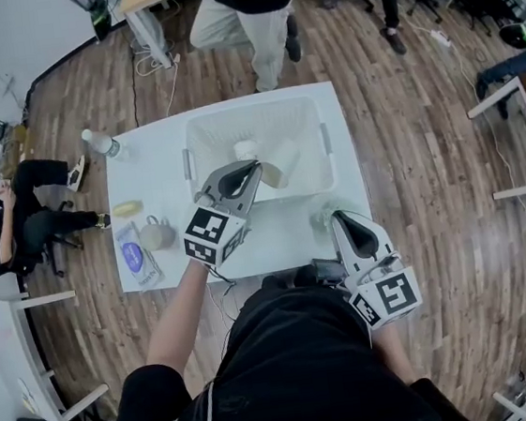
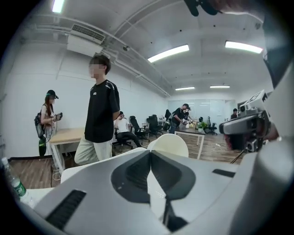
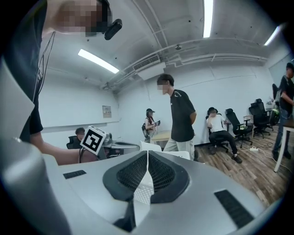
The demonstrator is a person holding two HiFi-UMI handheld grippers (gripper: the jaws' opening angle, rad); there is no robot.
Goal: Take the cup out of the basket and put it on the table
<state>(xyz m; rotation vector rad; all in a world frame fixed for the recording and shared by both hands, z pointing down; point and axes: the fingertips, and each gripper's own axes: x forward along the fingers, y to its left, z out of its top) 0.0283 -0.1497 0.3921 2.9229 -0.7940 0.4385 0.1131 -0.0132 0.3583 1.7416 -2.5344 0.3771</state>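
**A:** Largest entry first?

**B:** Surface [image 1: 276, 241]: white, rectangular. The small goods sit at its 9 o'clock side, and there is bare room along 6 o'clock.

**A:** Next?

**B:** Basket [image 1: 249, 108]: white, with open-work walls, at the surface's 12 o'clock.

**A:** Grippers?

**B:** Left gripper [image 1: 254, 166] [image 2: 149, 151]: over the basket's 7 o'clock corner. Its jaws are pressed together on the thin wall of the cup. Right gripper [image 1: 337, 215] [image 3: 147, 153]: at the surface's 4 o'clock and pointing toward the basket. Its jaws are pressed together with nothing held.

**A:** And the task's thing?

**B:** Cup [image 1: 277, 168] [image 2: 169, 144]: cream and rounded, pinched by its wall at the left tips. From the head view it lies over the basket's 6 o'clock rim. I judge it lifted off the basket floor but not yet clear of the basket.

**A:** Handling note for the step in hand?

**B:** A judgement only. The hold is on one wall, so the cup may swing or slip.
- Keep the pinch firm.
- Raise the cup until its base passes the 6 o'clock rim before drawing it toward the bare strip.
- Level the wrist so the cup comes down base first.
- Spread the jaws only once the cup stands on the surface.
- Steer away from the goods at 9 o'clock.
- Leave the right gripper parked, out of the path.
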